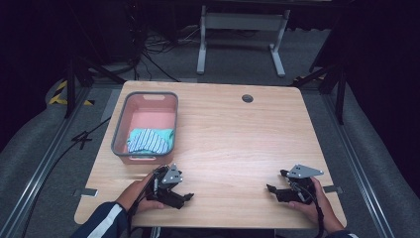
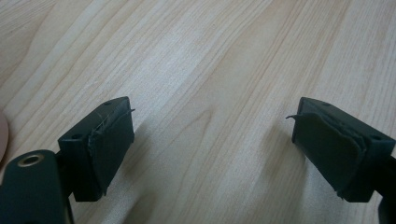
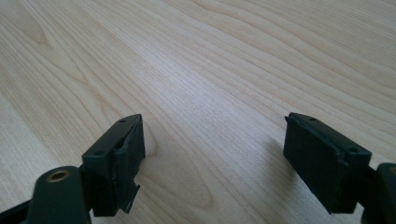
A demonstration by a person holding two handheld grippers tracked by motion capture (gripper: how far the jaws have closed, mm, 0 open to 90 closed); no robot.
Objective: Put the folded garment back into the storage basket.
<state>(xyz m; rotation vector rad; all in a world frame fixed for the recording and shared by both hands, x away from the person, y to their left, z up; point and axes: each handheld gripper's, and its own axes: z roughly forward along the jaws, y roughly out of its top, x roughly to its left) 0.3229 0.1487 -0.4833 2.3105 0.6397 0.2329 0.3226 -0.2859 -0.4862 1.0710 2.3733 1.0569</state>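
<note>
High view: a light wooden table [image 1: 233, 134] with pale grain and rounded corners stands on grey carpet. At its far left sits a rectangular plastic basket with a grey rim and pink walls [image 1: 145, 127]. Inside it, at the near end, lies a crumpled cloth in teal and white stripes [image 1: 150, 140] — soft, bunched, below the rim. A small round dark grommet [image 1: 247, 98] is set into the tabletop near the far edge. Two hands come in from the near edge. The left hand [image 1: 136, 194], in a dark sleeve with a white stripe, rests on the table just in front of the basket and holds the black left gripper [image 1: 187, 197], which lies low, its jaws pointing toward the middle of the table. The right hand [image 1: 309, 201] holds the black right gripper [image 1: 275, 181] near the right edge, jaws pointing left, a grey three-cornered plate on top. The two grippers are well apart.

Left gripper view: two blocky black jaws with worn, fraying rubber pads stand wide apart over bare wood — nothing between them.

Right gripper view: the same picture; square black jaws spread wide, holding nothing, smooth wood grain beneath.
</note>
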